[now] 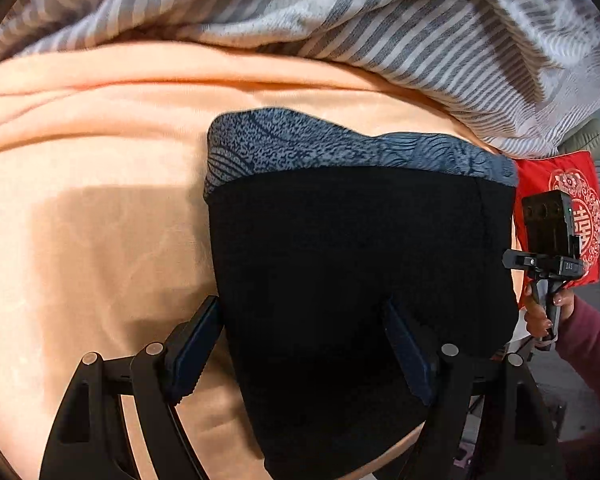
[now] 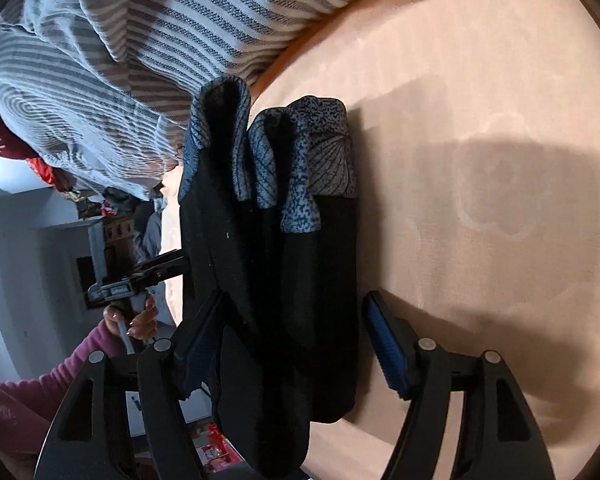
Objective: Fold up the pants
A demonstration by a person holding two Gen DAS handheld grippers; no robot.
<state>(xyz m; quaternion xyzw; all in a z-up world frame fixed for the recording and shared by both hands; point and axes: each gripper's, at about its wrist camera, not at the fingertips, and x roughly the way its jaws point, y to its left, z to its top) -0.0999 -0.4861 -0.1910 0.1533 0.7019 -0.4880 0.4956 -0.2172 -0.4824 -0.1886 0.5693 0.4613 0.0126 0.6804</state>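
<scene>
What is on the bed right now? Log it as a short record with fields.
garment: black pants with a blue patterned band, folded into layers
surface: peach sheet
behind: striped blanket, bunched up
beside: red cushion
left gripper: open, one finger over the pants, the other off their edge
right gripper: open, astride the pants' near end

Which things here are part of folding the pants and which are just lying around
Job:
black pants with blue patterned cuffs
left hand-held gripper
right hand-held gripper

Lying about:
grey striped blanket
red embroidered cushion
peach bedsheet
</scene>
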